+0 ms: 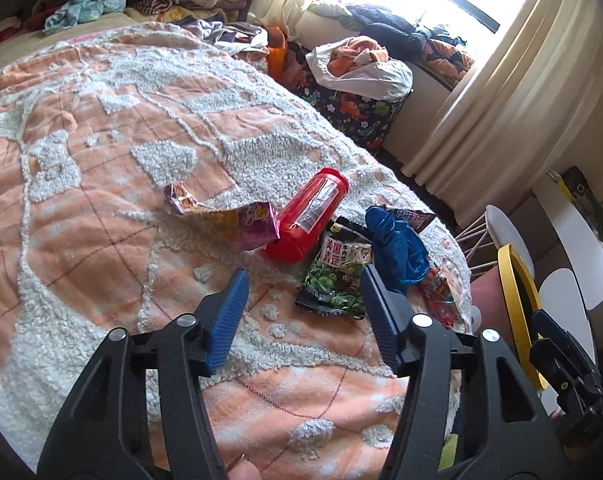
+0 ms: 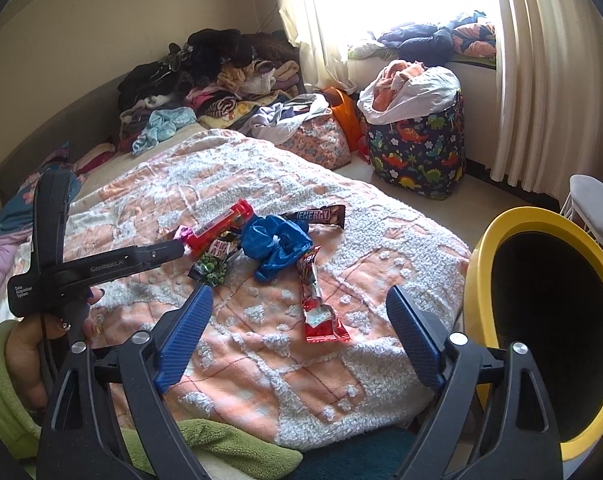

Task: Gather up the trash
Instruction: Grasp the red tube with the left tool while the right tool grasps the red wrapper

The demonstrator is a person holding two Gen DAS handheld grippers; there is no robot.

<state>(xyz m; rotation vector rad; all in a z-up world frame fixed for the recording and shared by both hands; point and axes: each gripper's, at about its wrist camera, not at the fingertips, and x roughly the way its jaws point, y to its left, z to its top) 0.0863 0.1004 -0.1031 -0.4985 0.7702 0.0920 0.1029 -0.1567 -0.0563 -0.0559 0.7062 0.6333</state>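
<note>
Trash lies on an orange and white blanket [image 1: 101, 152]: a red tube [image 1: 307, 216], a purple wrapper [image 1: 237, 216], a green snack bag [image 1: 337, 276], a crumpled blue bag [image 1: 397, 248] and a red wrapper [image 2: 317, 308]. A dark "ENERGY" bar wrapper [image 2: 321, 216] lies behind the blue bag [image 2: 277, 246]. My left gripper [image 1: 303, 312] is open and empty, just short of the green bag. My right gripper [image 2: 297, 332] is open and empty, near the red wrapper. A yellow bin [image 2: 541, 320] stands at the bed's right.
Piled clothes [image 2: 205, 80] cover the bed's far end. A dinosaur-print basket [image 2: 417, 148] full of laundry stands on the floor by the curtained window. A white wire stool [image 2: 597, 204] stands behind the bin. A green towel [image 2: 205, 444] lies at the near bed edge.
</note>
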